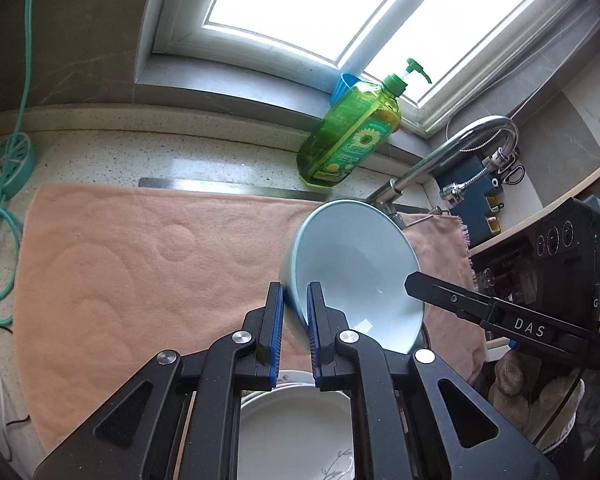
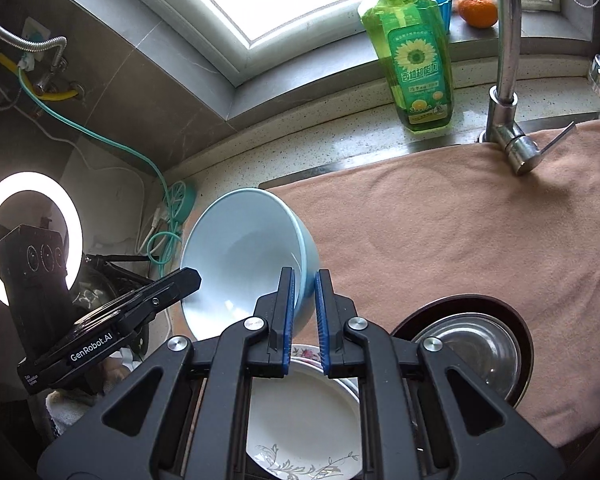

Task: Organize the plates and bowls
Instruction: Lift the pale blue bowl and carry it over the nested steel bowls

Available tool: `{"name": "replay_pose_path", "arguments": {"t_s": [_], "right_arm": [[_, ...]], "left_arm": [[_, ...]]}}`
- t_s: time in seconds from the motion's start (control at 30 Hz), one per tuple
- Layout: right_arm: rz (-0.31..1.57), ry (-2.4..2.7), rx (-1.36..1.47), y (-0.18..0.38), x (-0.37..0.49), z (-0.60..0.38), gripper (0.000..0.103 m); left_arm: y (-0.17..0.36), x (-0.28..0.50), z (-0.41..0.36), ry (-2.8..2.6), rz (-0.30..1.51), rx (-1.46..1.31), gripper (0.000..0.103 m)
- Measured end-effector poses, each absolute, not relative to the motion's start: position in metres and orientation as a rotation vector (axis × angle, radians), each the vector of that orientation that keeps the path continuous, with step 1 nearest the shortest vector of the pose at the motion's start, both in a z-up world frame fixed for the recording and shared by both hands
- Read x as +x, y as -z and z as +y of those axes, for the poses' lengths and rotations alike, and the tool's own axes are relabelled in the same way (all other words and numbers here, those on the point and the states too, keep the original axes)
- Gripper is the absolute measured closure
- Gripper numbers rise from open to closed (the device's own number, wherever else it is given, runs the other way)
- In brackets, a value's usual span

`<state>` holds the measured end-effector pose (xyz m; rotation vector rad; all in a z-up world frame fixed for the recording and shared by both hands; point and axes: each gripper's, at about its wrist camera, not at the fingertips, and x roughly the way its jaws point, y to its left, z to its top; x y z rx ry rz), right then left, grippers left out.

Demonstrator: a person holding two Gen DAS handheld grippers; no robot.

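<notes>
A light blue bowl [image 1: 356,268] hangs tilted in the air above a pink towel [image 1: 140,260]. My left gripper [image 1: 296,294] is shut on its near rim, with one blue pad inside and one outside. In the right wrist view the same bowl [image 2: 244,256] is pinched at its opposite rim by my right gripper [image 2: 305,280], also shut on it. Each view shows the other gripper's black finger [image 1: 432,290] [image 2: 180,282] reaching the bowl. Under the grippers lies a white plate [image 2: 304,412] with a floral edge, also in the left wrist view [image 1: 296,432].
A steel bowl [image 2: 468,348] sits in a dark plate [image 2: 520,332] on the towel. A green soap bottle [image 2: 416,60], a chrome faucet [image 2: 504,80] and an orange [image 2: 478,10] stand at the back by the window. At the left are a ring light [image 2: 28,236] and teal cables.
</notes>
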<state>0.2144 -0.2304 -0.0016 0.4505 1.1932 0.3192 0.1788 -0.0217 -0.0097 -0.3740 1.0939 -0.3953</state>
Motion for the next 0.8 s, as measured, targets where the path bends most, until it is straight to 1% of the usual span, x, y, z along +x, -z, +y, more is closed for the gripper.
{"name": "replay_pose_path", "arguments": {"t_s": [0.23, 0.43, 0.8], "right_arm": [[1.191, -0.263, 0.478, 0.005, 0.183, -0.273, 0.093], [1.184, -0.205, 0.436, 0.007, 0.163, -0.301, 0.093], [1.239, -0.140, 0.455, 0.037, 0.141, -0.341, 0.093]], "left_arm": [[0.013, 0.169, -0.063, 0.474, 1.129, -0.330, 0.093], [0.024, 0.159, -0.099, 0.528, 1.164, -0.295, 0.093], [0.047, 0.148, -0.145, 0.588, 1.244, -0.248, 0.093]]}}
